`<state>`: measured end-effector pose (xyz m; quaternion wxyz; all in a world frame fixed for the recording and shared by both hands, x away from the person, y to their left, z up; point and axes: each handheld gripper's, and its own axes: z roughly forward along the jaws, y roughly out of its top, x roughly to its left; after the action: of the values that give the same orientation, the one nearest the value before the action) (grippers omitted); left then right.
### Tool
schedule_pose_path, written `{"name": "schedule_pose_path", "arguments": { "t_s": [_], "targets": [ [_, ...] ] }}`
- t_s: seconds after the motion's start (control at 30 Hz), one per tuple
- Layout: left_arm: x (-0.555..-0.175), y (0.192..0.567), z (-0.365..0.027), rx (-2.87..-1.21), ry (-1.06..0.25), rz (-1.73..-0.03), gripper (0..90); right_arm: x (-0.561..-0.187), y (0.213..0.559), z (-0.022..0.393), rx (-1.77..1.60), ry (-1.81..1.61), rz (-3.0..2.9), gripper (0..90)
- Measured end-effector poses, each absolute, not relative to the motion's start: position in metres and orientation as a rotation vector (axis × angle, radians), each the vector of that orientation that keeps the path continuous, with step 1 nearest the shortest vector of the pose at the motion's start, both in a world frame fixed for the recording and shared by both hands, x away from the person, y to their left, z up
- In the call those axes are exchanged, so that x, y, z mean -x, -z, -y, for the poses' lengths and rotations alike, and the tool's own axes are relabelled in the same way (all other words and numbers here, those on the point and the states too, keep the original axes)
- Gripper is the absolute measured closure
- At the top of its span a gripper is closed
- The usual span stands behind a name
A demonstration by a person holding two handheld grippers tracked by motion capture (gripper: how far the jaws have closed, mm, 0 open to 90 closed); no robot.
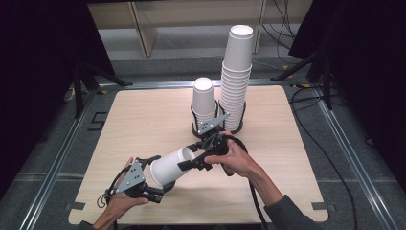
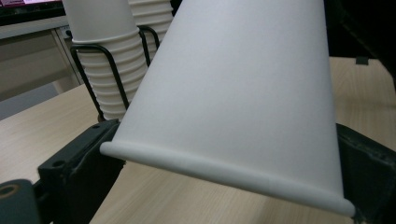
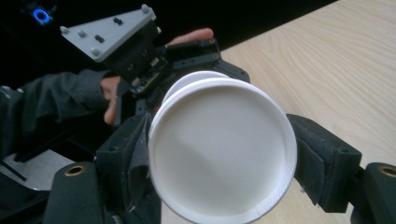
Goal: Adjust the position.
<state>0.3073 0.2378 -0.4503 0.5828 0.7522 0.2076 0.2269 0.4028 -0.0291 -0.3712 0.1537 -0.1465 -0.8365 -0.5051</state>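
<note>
Your right gripper [image 1: 191,164] pinches the base end of the paper cup [image 1: 170,166]; your left gripper [image 1: 152,178] stands spread around its rim end.

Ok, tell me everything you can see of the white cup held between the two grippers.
The white paper cup is plain and smooth, tapered, with a rolled rim; the right gripper view shows a second rim nested behind its flat base. It lies tilted, nearly level, above the wooden table. The right gripper clamps its base end, pads on both sides. The left gripper straddles the rim end with jaws spread, apparently not pressing.
</note>
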Motion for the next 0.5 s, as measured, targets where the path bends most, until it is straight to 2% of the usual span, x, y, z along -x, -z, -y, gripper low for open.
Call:
{"name": "schedule_pose_path", "arguments": {
  "t_s": [0.37, 0.5],
  "targets": [
    [-0.3076, 0.4524, -0.2372, -1.652, -0.505, -0.483, 3.6, -0.4045, 0.3688, 0.0335, 0.428, 1.483, 2.347, 26.9],
    [-0.3072, 0.4508, -0.2389, -1.687, -0.507, -0.476, 6.0, -0.4052, 0.3689, 0.0339, 0.425, 1.495, 2.347, 26.9]
  ]
}}
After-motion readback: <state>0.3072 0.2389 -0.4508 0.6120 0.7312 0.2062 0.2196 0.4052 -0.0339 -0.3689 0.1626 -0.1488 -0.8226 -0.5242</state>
